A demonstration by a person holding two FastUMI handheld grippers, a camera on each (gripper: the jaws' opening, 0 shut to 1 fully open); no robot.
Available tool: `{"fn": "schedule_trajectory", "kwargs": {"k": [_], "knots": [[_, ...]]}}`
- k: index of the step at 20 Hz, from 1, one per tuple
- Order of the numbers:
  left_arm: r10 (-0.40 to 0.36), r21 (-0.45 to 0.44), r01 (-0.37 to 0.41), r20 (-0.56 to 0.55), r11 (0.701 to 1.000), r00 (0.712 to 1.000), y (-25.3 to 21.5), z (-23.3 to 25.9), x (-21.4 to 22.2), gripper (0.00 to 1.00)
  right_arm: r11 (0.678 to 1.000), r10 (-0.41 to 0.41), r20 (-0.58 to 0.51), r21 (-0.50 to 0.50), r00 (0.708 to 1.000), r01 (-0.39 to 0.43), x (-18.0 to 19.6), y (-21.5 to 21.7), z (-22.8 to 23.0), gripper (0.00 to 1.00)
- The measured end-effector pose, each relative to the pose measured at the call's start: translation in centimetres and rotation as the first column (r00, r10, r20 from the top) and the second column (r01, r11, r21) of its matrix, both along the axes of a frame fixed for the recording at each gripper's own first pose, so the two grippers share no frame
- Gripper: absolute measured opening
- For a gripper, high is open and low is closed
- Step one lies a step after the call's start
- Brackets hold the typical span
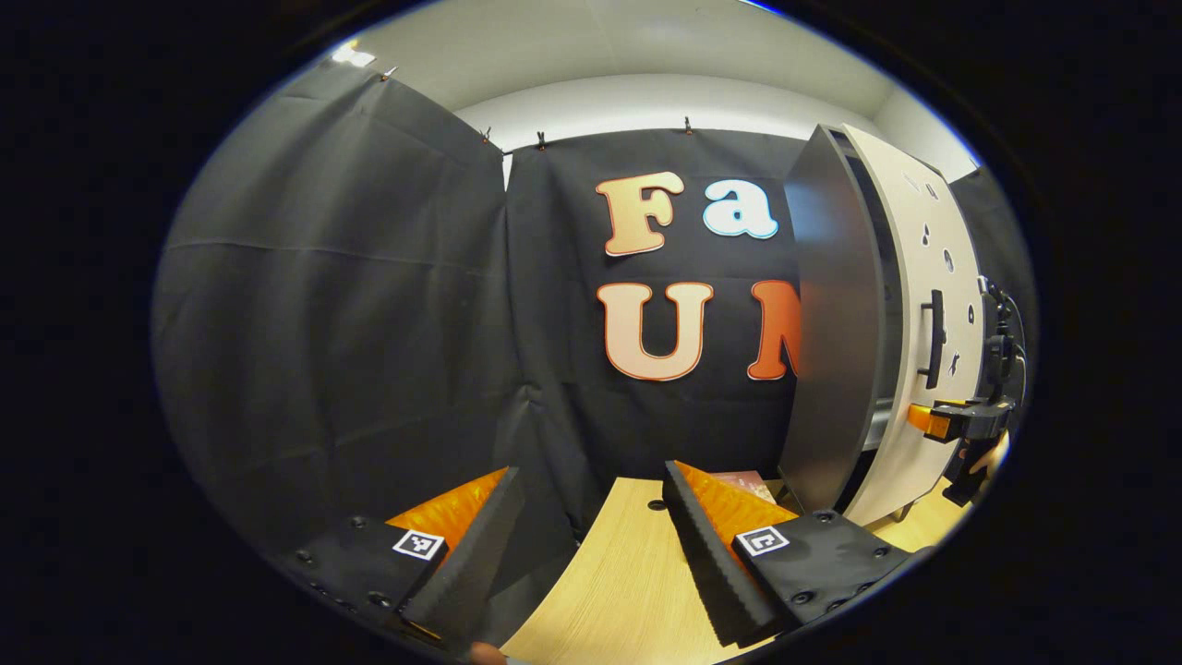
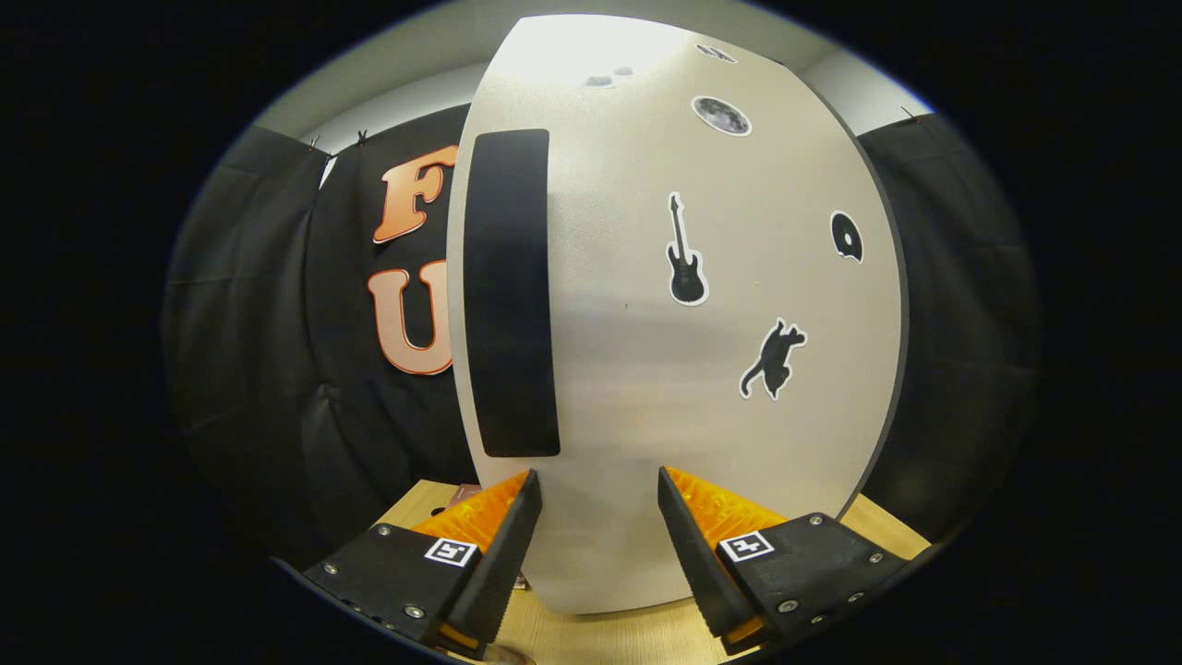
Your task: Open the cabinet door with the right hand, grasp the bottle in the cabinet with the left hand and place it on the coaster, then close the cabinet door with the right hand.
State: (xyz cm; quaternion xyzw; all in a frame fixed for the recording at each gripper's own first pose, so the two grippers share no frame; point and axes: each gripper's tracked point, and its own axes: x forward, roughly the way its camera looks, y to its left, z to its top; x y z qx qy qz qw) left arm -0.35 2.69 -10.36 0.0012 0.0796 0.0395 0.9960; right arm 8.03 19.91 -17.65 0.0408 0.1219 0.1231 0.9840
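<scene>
The cabinet point(image 1: 831, 323) stands on the right of the left gripper view, with a grey side panel. Its white door point(image 1: 914, 277) hangs slightly ajar, leaving a dark gap beside the black handle point(image 1: 934, 337). My right gripper point(image 1: 956, 420) is at the door's lower front with a hand behind it. In the right gripper view the door point(image 2: 693, 388) looms close, its handle point(image 2: 511, 296) up to the left, and my right gripper point(image 2: 597, 476) is open just before the panel. My left gripper point(image 1: 591, 476) is open over the table, holding nothing. A reddish-brown flat piece point(image 1: 746, 480), perhaps the coaster, lies by the cabinet's foot.
The wooden table point(image 1: 628, 573) runs forward to the black cloth wall point(image 1: 369, 323). Black stickers mark the door: a guitar point(image 2: 685, 254), a cat point(image 2: 774, 358) and a disc point(image 2: 846, 237). A small dark hole point(image 1: 657, 505) sits in the tabletop.
</scene>
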Motion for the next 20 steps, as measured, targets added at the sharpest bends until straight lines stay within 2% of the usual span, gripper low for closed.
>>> {"fn": "schedule_trajectory", "kwargs": {"k": [4,13,20], "knots": [[0.011,0.007,-0.011,0.000,1.000,1.000,0.6,0.2,0.1,0.98,1.000,0.000,-0.015,0.017,1.000,0.000,0.1,0.4,0.1,0.81],[0.015,0.020,-0.014,-0.010,1.000,1.000,0.7,0.2,0.5,0.98,0.999,-0.008,-0.002,-0.042,1.000,0.008,1.0,0.1,-0.1,0.80],[0.011,0.034,-0.011,0.018,0.999,1.000,1.0,2.2,0.8,0.98,0.998,-0.007,-0.022,-0.061,1.000,0.005,1.1,-0.3,-0.2,0.81]]}}
